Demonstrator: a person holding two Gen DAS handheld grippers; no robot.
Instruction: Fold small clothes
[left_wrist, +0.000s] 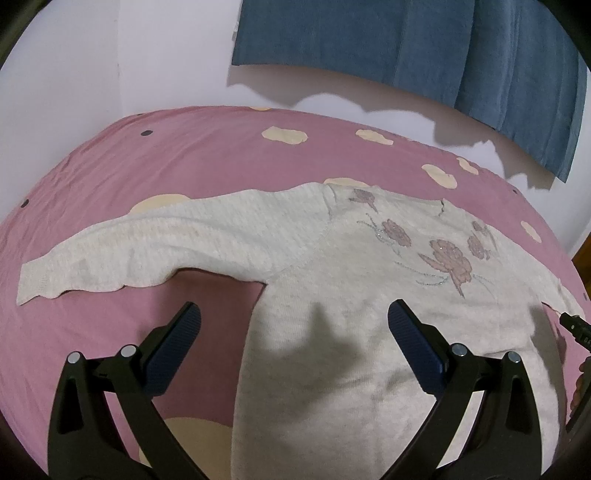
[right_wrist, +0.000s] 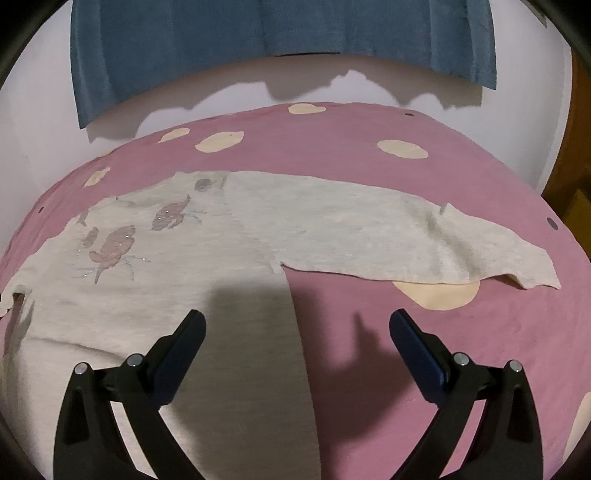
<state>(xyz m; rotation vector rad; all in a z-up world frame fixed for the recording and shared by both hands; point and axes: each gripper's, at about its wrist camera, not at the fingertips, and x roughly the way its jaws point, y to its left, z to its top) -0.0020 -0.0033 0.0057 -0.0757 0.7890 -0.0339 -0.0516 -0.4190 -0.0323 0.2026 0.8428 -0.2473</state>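
We see our left gripper with its two fingers spread wide apart, holding nothing, hovering over the left side edge of the sweater's body. Our right gripper is likewise spread wide and holds nothing, straddling the right side edge of the body, one finger above the knit and the other above bare sheet. The cream sweater lies flat and face up on the bed, its pink flower pattern across the chest. Its left sleeve stretches straight out to the side, and in the right wrist view the right sleeve does the same, its cuff end slightly rumpled over a cream spot. Beneath the sweater we see the pink bedsheet with cream patches and small dark dots. Beyond the bed stands a white wall, with a blue cloth hanging on it.
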